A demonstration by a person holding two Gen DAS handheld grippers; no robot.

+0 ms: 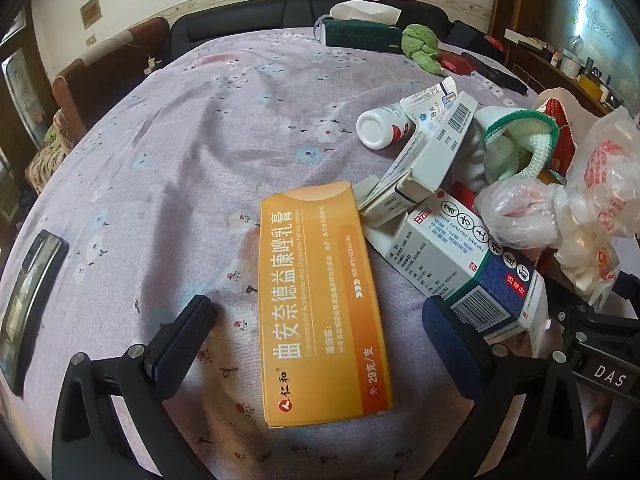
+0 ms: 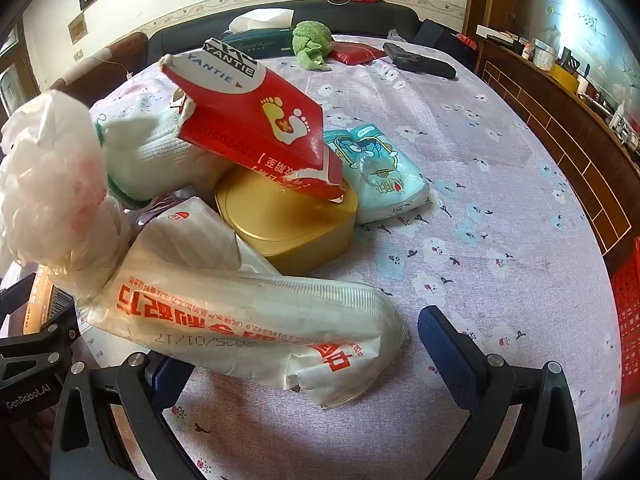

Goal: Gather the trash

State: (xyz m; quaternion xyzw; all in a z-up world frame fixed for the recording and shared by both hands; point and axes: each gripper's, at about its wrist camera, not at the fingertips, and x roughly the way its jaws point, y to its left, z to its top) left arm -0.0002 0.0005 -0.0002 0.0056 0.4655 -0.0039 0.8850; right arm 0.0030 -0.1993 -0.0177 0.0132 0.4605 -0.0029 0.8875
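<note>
A round table under a lilac flowered cloth (image 1: 192, 128) holds a heap of household rubbish. At the far left edge lies a dark phone (image 1: 30, 304), well apart from the rest. Next, the left gripper (image 1: 320, 320) hangs tilted downward with its jaws spread wide and nothing clamped. An orange medicine box (image 1: 320, 304) lies flat between them, its long axis running straight away from the gripper, so the jaws straddle its narrow width; this hand looks nearest to it. Just to its right sit white cartons (image 1: 448, 248) and crumpled plastic bags (image 1: 560, 208). Further right, the right gripper (image 2: 308, 352) is equally wide and empty, with a long printed white bag (image 2: 248, 316) lying crosswise near its left finger, ahead of a gold tin (image 2: 288, 224) and a torn red box (image 2: 256, 120).
</note>
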